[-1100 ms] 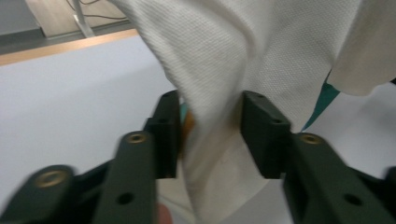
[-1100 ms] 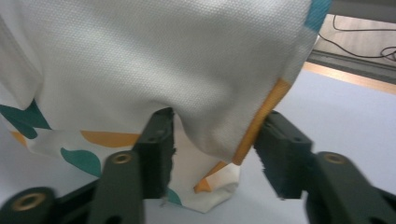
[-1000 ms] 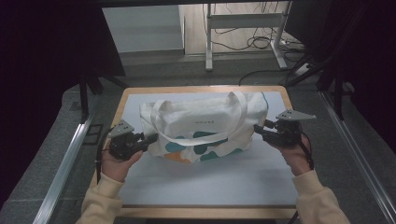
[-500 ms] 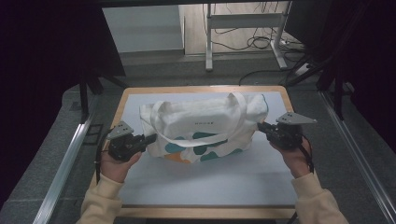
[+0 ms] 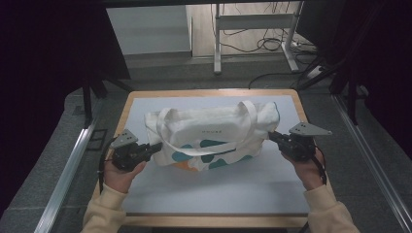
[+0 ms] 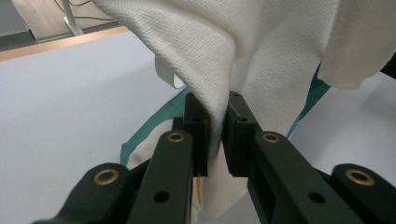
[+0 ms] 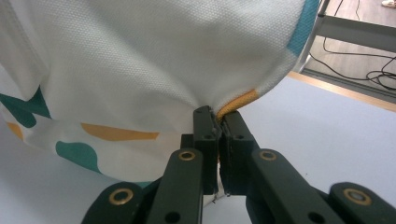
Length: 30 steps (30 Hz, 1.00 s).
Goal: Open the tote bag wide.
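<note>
A white canvas tote bag (image 5: pixel 214 133) with teal and orange patches lies across the middle of the pale mat, its straps looped over the top. My left gripper (image 5: pixel 156 147) is shut on the bag's left edge; up close, its jaws pinch a fold of the white cloth (image 6: pixel 215 126). At the bag's right edge my right gripper (image 5: pixel 272 137) is shut too, clamping the fabric beside an orange patch (image 7: pixel 236 103). The bag (image 7: pixel 140 70) hangs slightly lifted between the two grips.
The pale mat (image 5: pixel 228 184) covers a wooden table (image 5: pixel 209 93) with a bare wood border. Metal rails (image 5: pixel 65 165) run along both sides. A desk frame (image 5: pixel 252 29) and cables stand on the floor beyond the far edge.
Both grippers stay clamped on the bag's ends. The right gripper has drifted slightly right, and the bag is stretched a little wider between them.
</note>
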Each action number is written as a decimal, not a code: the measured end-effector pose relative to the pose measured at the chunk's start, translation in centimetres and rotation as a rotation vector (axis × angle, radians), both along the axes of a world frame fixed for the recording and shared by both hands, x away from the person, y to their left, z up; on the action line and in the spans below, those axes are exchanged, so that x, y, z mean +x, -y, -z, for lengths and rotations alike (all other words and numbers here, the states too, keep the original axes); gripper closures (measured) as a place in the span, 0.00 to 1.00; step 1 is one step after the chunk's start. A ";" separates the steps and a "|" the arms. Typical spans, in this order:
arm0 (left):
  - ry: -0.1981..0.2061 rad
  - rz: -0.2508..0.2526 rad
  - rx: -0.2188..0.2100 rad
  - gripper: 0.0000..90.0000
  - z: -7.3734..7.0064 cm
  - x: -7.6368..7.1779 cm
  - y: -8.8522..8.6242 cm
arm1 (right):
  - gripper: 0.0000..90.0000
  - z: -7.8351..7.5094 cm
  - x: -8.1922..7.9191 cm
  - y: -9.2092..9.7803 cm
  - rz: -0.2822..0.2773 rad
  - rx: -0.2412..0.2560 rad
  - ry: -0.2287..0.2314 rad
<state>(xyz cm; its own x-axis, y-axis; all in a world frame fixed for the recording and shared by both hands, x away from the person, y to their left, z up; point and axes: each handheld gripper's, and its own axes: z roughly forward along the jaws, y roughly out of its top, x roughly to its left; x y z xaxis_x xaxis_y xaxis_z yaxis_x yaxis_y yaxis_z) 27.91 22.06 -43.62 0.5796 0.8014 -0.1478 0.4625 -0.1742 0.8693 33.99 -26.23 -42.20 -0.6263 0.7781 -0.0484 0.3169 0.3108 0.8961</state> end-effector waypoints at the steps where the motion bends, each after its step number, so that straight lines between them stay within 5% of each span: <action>1: 0.002 0.000 0.001 0.91 0.1 -0.1 0.0 | 0.95 0.1 -0.1 0.0 -0.001 -0.001 -0.001; 8: 0.010 0.001 0.002 0.92 0.4 -0.7 0.0 | 0.95 0.5 -1.0 0.2 -0.010 0.007 0.010; 30: -0.030 0.020 0.058 0.94 3.2 -0.7 0.6 | 0.95 3.8 -1.0 -0.3 -0.025 -0.043 -0.061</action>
<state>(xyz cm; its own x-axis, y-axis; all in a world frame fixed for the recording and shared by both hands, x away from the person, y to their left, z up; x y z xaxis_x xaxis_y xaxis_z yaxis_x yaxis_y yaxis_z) 27.25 21.42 -46.83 0.5914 0.7975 -0.1190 0.4844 -0.2334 0.8431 33.01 -25.91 -45.99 -0.6482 0.7602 -0.0428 0.3621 0.3572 0.8610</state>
